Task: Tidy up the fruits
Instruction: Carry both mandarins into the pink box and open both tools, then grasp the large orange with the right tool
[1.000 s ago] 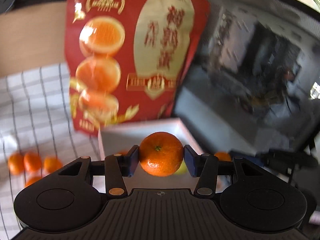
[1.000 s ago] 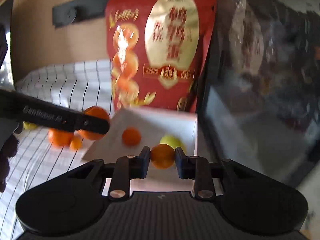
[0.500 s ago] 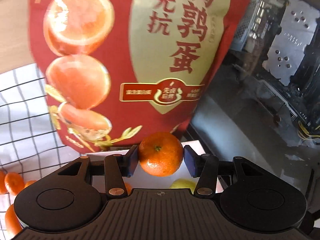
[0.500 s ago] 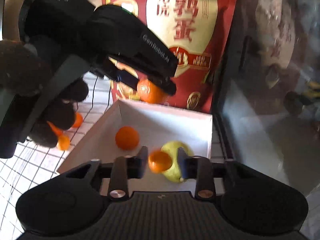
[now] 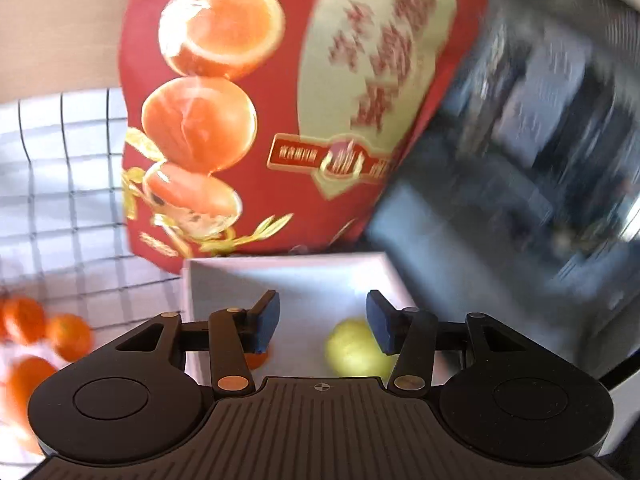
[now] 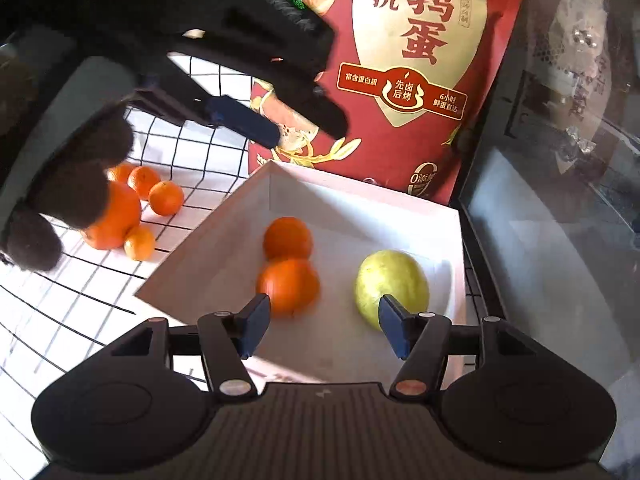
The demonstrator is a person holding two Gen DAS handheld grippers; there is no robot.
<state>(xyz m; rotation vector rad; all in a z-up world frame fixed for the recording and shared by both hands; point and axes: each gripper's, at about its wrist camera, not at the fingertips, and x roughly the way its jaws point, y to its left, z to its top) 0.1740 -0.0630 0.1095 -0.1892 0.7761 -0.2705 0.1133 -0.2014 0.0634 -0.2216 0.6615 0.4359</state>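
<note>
The mandarins (image 6: 288, 284) are small, light, round, w/ thin soft peel that dents if squeezed hard and lets them roll on a flat floor; best hold, I'd judge, is across the widest part, fingers on opposite sides, gentle pressure. Two of them now lie touching each other in the white box (image 6: 400, 204), the yellow-green fruit (image 6: 392, 286) near them to the right. More loose mandarins (image 6: 166, 198) wait on the checked cloth (image 6: 80, 312) left of the box, in front of the red snack bag (image 6: 424, 40). Vs a sec ago: the left gripper (image 5: 322, 322) had a mandarin clamped; now its fingers are apart w/ nothing between them, closing slightly, poised over the box. The right gripper (image 6: 322, 328) was pinched on a small orange fruit; now its fingers are opening, empty, and the box holds one more orange fruit than before. In the right view the left gripper has come in close, over the box's far-left corner.
</note>
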